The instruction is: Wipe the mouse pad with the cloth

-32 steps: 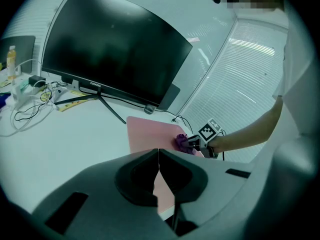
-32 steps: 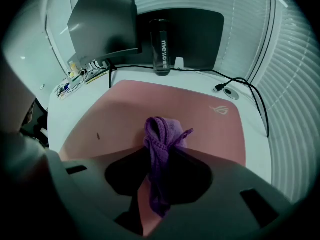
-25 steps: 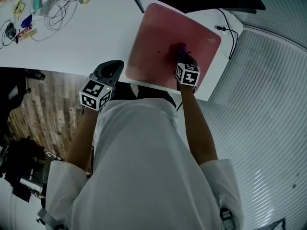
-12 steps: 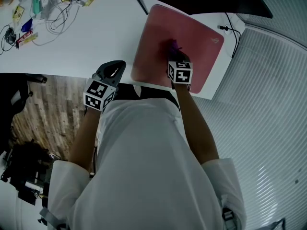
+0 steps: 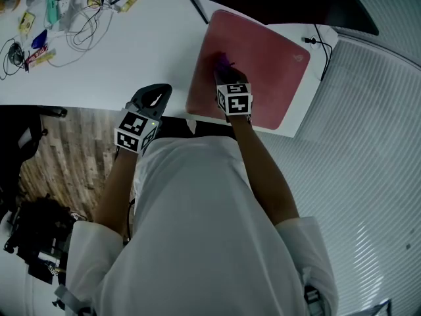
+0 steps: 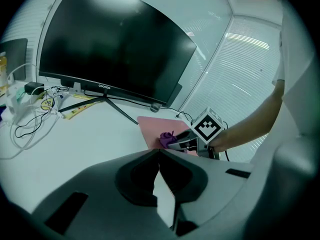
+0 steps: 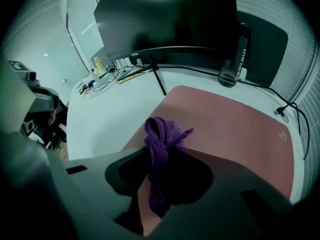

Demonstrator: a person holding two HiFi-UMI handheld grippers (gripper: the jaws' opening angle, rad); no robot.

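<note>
Left gripper is idling at the table edge, fingers pressed together, empty. Right gripper is pinching the purple cloth, pressing it onto the pink mouse pad, left part. Wiping looks underway; the next stroke is likely calling for the right side.

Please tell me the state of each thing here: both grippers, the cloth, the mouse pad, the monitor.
right gripper: jaws shut on the cloth
left gripper: jaws shut, empty
cloth: bunched, on the mouse pad
mouse pad: flat on the desk
monitor: screen dark
</note>
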